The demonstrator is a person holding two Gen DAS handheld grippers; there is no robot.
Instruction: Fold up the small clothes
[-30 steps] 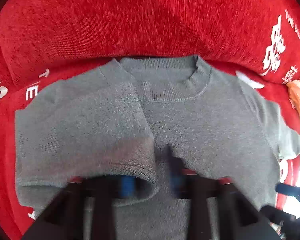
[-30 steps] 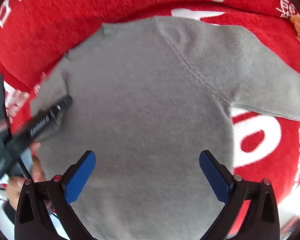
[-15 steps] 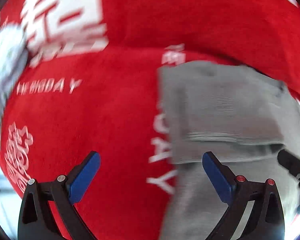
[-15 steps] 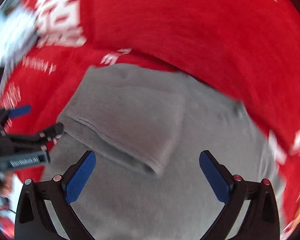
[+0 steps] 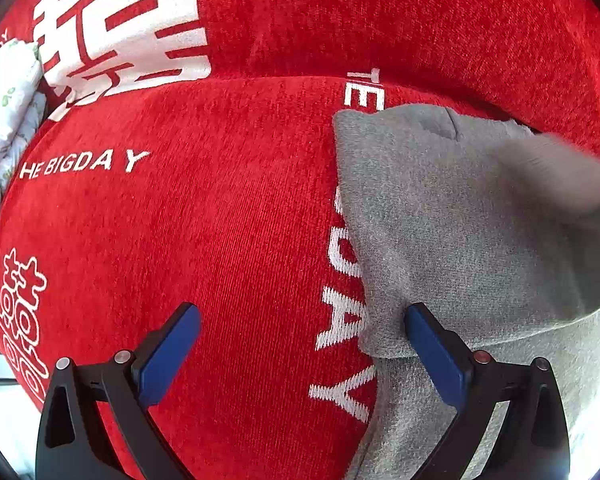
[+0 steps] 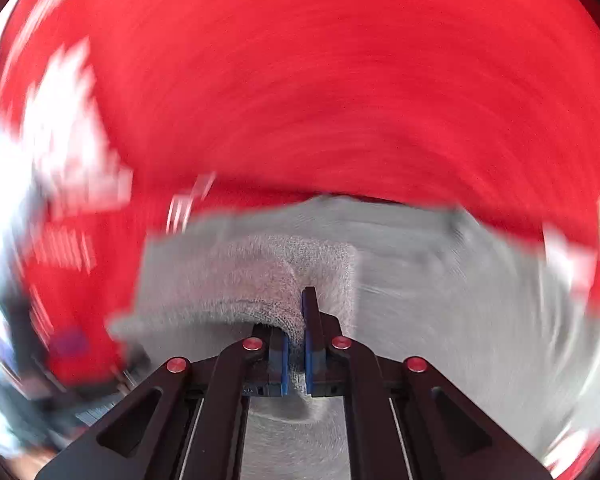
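The grey sweater (image 5: 480,216) lies on a red cover (image 5: 220,220) with white letters, to the right of the left hand-held gripper (image 5: 300,344) and directly in front of the right hand-held gripper (image 6: 296,344). The right one is clamped on a fold of the knit: the fabric goes up between its two blue pads, which stand almost together. I think it holds the sleeve or side part this way in order to carry it over the body and make a fold, because the cloth is already doubled there. The right view is much blurred, so I cannot tell which edge exactly is caught. The left hand-held gripper has its jaws wide apart and holds nothing; its right finger (image 5: 432,356) is just at the folded edge, the other is over bare red cover. Probably it waits beside the sweater, out of the way of the fold. In the left view the sweater's long axis runs away from the gripper, with the neck end far.
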